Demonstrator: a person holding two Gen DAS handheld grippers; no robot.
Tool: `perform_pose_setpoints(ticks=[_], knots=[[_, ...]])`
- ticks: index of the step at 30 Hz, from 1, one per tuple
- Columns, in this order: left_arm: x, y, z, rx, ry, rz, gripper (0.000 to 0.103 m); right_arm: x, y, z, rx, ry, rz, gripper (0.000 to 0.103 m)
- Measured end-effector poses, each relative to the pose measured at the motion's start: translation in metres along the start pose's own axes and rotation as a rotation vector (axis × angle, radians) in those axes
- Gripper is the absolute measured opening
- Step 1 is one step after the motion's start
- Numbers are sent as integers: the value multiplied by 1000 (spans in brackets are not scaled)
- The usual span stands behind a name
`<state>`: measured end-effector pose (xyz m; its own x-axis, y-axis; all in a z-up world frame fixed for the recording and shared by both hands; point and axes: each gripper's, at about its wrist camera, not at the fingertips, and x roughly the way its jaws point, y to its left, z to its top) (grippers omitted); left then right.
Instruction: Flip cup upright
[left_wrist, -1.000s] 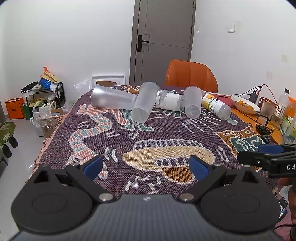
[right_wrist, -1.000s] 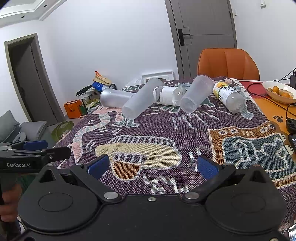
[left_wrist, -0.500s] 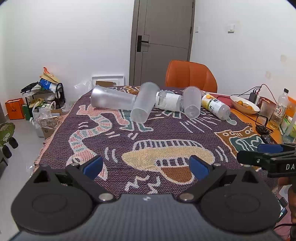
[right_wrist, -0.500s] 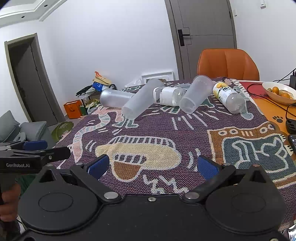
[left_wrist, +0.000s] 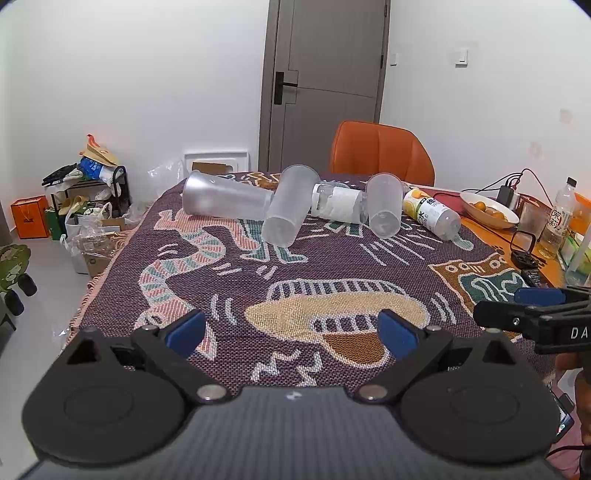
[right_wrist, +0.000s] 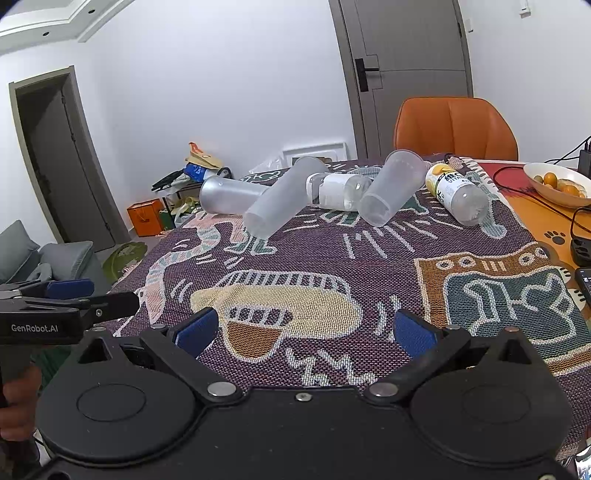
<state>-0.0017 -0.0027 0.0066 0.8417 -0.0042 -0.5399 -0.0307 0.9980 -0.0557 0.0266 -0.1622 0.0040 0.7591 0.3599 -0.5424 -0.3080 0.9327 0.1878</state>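
**Cups on their sides along the far edge, nothing gripped**

Cups lie toppled in a row near the far edge of the surface (left_wrist: 280, 280), which is covered by a patterned woven cloth. Three are translucent plastic: the left cup (left_wrist: 225, 199) lies crosswise near the far left corner, the middle cup (left_wrist: 288, 205) leans over it with its closed base towards the camera, and the right cup (left_wrist: 384, 205) lies with its base towards the near edge. Between the middle and right cups lies a clear bottle with a white label (left_wrist: 338, 205); a bottle with a yellow label (left_wrist: 430, 214) lies just right of the right cup. Which cup the task means cannot be told.

They look light, thin-walled and smooth, so probably easy to lift but prone to roll, slip or dent under a hard squeeze. The sound hold is likely across the body near the rim, or one finger inside the mouth, pressing gently. The middle cup touches its neighbour, so moving it may set the others rolling.

Left hand-held gripper (left_wrist: 291, 328) hovers over the near edge with jaws wide apart, holding nothing. Right hand-held gripper (right_wrist: 303, 328) does likewise, spread wide and empty, well apart from the cups.
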Motion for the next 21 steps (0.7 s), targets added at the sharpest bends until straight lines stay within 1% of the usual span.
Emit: perform_pose_setpoints(ticks=[9, 13, 21], knots=[[1, 6, 1, 6, -5, -1, 98, 3, 1, -1, -2, -1, 18, 103], [11, 10, 3, 14, 2, 5, 98, 10, 1, 1, -4, 1, 28, 103], [37, 25, 19, 2, 1, 12, 98, 37, -2, 13, 3, 6, 47, 103]])
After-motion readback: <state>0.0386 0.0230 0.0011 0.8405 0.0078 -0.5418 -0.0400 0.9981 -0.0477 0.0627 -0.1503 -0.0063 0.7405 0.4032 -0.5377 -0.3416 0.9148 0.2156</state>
